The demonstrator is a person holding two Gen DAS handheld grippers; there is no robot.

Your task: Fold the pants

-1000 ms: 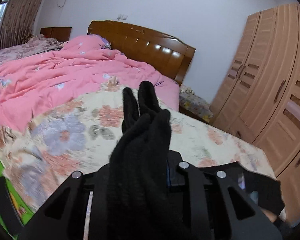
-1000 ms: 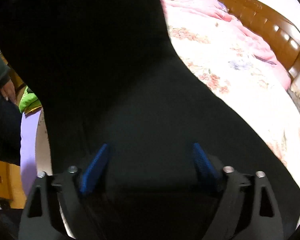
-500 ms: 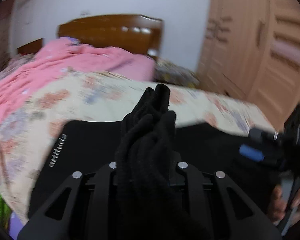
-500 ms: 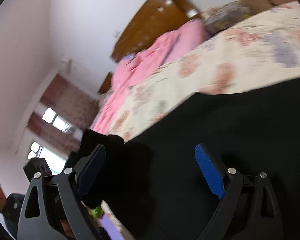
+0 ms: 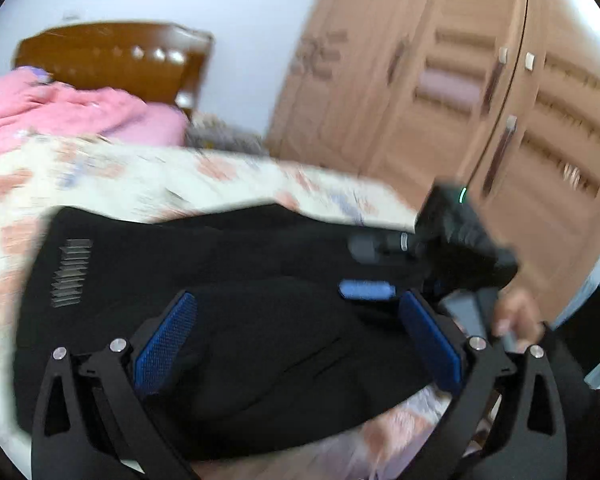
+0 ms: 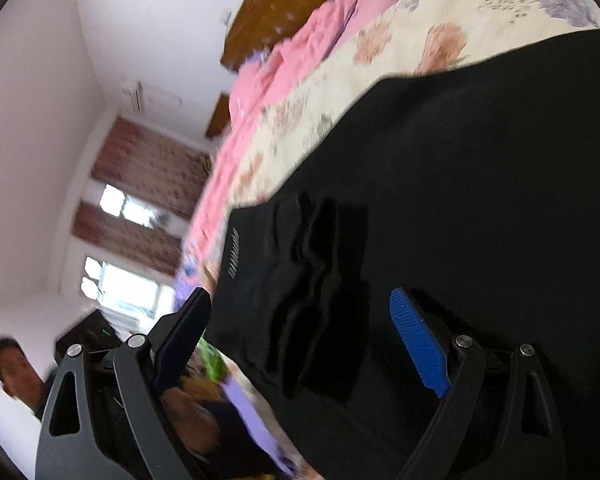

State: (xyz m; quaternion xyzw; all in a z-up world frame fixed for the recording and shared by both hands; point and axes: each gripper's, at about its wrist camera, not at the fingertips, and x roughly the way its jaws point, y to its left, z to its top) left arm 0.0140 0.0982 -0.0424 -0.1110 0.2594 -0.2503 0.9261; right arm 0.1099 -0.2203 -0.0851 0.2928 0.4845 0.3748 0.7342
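The black pants (image 5: 228, 280) lie folded on the floral bedspread (image 5: 140, 176), with a small white logo (image 5: 71, 272) near their left edge. My left gripper (image 5: 296, 332) is open just above them, its blue pads (image 5: 166, 344) spread apart and empty. My right gripper shows in the left wrist view (image 5: 452, 236) over the pants' right end. In the right wrist view the pants (image 6: 480, 200) fill the lower right, with the logo (image 6: 233, 254) at their edge. My right gripper (image 6: 300, 340) is open and empty above them.
A pink quilt (image 5: 68, 112) and wooden headboard (image 5: 112, 60) lie at the far end of the bed. A wooden wardrobe (image 5: 480, 92) stands to the right. In the right wrist view a window with curtains (image 6: 140, 200) and a person (image 6: 12, 364) are at the left.
My left gripper was shut on a bunch of black fabric; it has opened and let it go. The pants now lie on the bed. Both views have swung round.
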